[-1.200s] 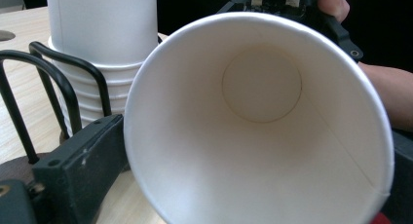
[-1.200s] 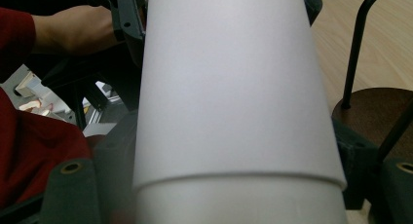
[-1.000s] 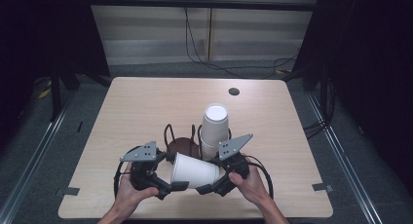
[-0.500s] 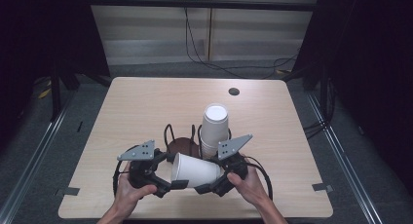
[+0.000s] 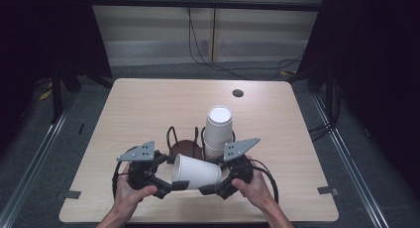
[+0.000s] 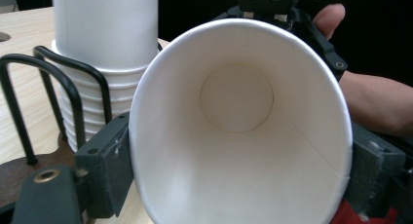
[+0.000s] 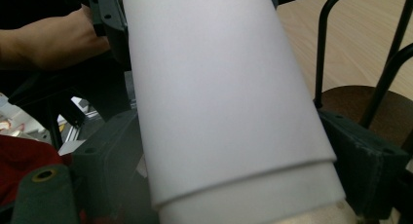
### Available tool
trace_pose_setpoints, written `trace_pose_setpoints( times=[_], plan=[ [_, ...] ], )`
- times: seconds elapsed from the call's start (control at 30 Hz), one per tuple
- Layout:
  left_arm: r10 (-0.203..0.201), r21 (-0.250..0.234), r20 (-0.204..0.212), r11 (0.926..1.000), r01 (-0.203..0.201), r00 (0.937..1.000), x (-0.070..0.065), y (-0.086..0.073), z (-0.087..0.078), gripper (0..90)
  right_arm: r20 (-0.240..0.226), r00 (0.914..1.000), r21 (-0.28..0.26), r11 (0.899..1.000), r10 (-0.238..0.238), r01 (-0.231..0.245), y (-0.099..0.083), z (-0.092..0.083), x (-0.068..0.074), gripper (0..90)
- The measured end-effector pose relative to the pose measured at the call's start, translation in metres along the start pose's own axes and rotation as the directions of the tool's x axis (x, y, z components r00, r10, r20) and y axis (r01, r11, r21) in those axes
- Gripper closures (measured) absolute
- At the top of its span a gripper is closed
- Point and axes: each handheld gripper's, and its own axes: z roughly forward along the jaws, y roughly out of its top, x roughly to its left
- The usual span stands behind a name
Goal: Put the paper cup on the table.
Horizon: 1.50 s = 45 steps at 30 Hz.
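Since a second ago, our left gripper [image 5: 174,185] has drawn its jaws in around the mouth of the cup [image 5: 195,171]; the hands and the cup itself lie where they lay. The jaws have just been closing, and they now press the rim from both sides, as the left gripper view shows: a dark pad [image 6: 109,168] sits against each flank of the cup's open mouth, and we look straight down to its round bottom.

From left to right in the high view: our left hand [image 5: 130,192] grips its gripper near the front edge of the table [image 5: 129,104]. The cup lies on its side between the two grippers, lifted off the table, mouth toward the left and base toward the right. Our right gripper [image 5: 208,189] holds the base end, its jaws clamped on the cup; in the right gripper view the white wall [image 7: 219,102] runs up between the two pads. Our right hand [image 5: 255,181] sits behind it.

Just beyond the cup stands a holder [image 5: 187,146] with a dark round base and black wire loops. A stack [image 5: 218,131] of white cups stands upright in its right part, close behind the right gripper. Farther back, a small dark hole [image 5: 237,93] marks the table top.
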Motion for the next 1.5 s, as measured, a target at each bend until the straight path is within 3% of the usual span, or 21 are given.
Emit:
trace_pose_setpoints(
  times=[0.2, 0.43, 0.7, 0.8, 1.1, 1.17, 1.2, 1.4, 1.5],
  plan=[
    [-0.004, 0.011, -0.038, 0.9999, 0.004, 0.9993, 0.000, 0.003, -0.009, 15.0, 0.051, 0.9985, -0.016, 1.000, 0.018, -0.018, 0.001, -0.005, 0.000, 14.2],
    [-0.011, 0.009, -0.052, 0.9999, 0.012, 0.9986, 0.003, 0.004, -0.014, 14.7, 0.088, 0.9958, -0.024, 1.000, 0.022, -0.020, 0.002, -0.010, 0.001, 14.5],
    [-0.042, 0.044, -0.073, 0.9980, 0.046, 0.9964, 0.006, 0.000, -0.015, 14.6, 0.139, 0.9898, -0.047, 0.999, 0.031, -0.025, 0.001, -0.023, 0.000, 14.5],
    [-0.051, 0.058, -0.097, 0.9967, 0.057, 0.9940, 0.007, -0.001, -0.017, 14.6, 0.173, 0.9831, -0.061, 0.997, 0.060, -0.050, -0.002, -0.028, 0.001, 14.6],
    [-0.052, 0.081, -0.099, 0.9949, 0.060, 0.9938, 0.007, 0.000, -0.024, 14.7, 0.257, 0.9623, -0.076, 0.995, 0.088, -0.071, -0.014, -0.044, 0.005, 14.7],
    [-0.062, 0.079, -0.103, 0.9944, 0.070, 0.9927, 0.007, -0.002, -0.025, 14.6, 0.304, 0.9475, -0.070, 0.994, 0.100, -0.082, -0.017, -0.046, 0.004, 16.1],
    [-0.058, 0.102, -0.098, 0.9925, 0.068, 0.9935, 0.008, -0.004, -0.025, 14.5, 0.310, 0.9450, -0.071, 0.994, 0.105, -0.087, -0.019, -0.047, 0.002, 16.1],
    [-0.057, 0.135, -0.107, 0.9884, 0.071, 0.9927, 0.007, -0.008, -0.034, 14.4, 0.344, 0.9299, -0.091, 0.990, 0.129, -0.104, -0.025, -0.053, 0.000, 16.1],
    [-0.053, 0.151, -0.111, 0.9861, 0.069, 0.9924, 0.007, -0.010, -0.038, 14.4, 0.345, 0.9291, -0.096, 0.990, 0.133, -0.106, -0.026, -0.054, -0.001, 16.1]
  ],
)
